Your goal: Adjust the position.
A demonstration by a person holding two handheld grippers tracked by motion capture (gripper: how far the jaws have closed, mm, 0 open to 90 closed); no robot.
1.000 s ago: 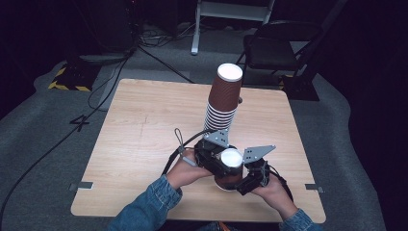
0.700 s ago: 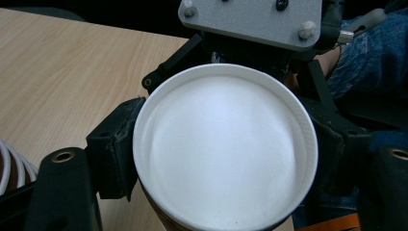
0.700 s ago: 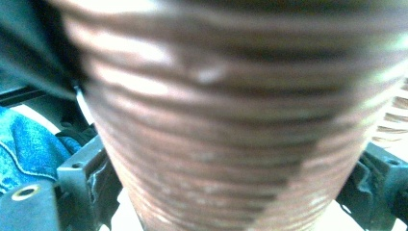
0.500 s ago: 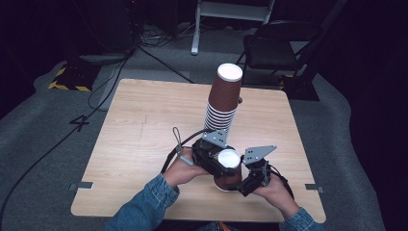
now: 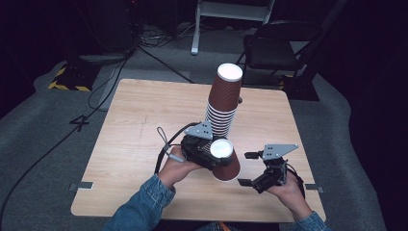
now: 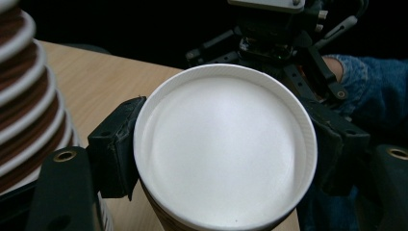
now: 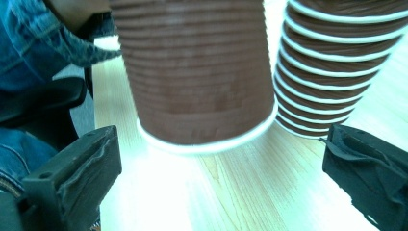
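High view frames showed a single brown paper cup (image 5: 224, 161) held upside down, clamped near its white base by the left gripper (image 5: 208, 150), just above the table (image 5: 130, 125) toward its near edge; a tall cup stack (image 5: 222, 108) stood just behind it; the right gripper (image 5: 248, 169), jaws just spread wide and empty, was seen beside the cup, apart from it.

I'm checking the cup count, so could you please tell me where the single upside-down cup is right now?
In the high view the single cup sits clamped in the left hand-held gripper, just in front of the tall cup stack, near the table's front edge.
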